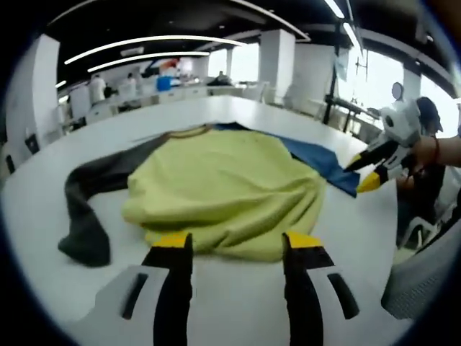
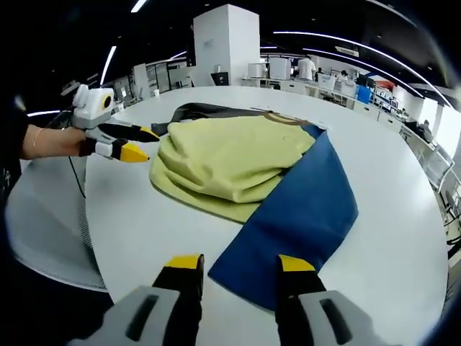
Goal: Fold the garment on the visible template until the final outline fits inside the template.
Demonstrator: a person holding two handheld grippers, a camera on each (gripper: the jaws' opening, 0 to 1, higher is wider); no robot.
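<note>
While my left gripper [image 1: 234,245] stood with its two yellow-tipped black jaws spread apart and nothing between them, its tips sat just short of the near hem of the garment [image 1: 223,191]. I held my right gripper [image 2: 241,265] likewise parted and empty, its jaws low over the end of the blue sleeve [image 2: 299,216].

The garment lay spread on the white round table [image 1: 238,303]. Its body was a soft yellow-green knit, bunched into rounded folds along the near edge, with a brown ribbed collar [image 1: 189,132] at the far side. One sleeve was dark grey [image 1: 90,194], limp and bent back on itself toward the table edge. The other was blue, flat and smooth, tapering outward from under the body.

In the right gripper view, my left gripper [image 2: 140,143] appeared held in a hand [image 2: 61,140], jaws apart, beside the bunched hem. In the left gripper view, my right gripper [image 1: 364,173] stood just beside the blue sleeve's end.
</note>
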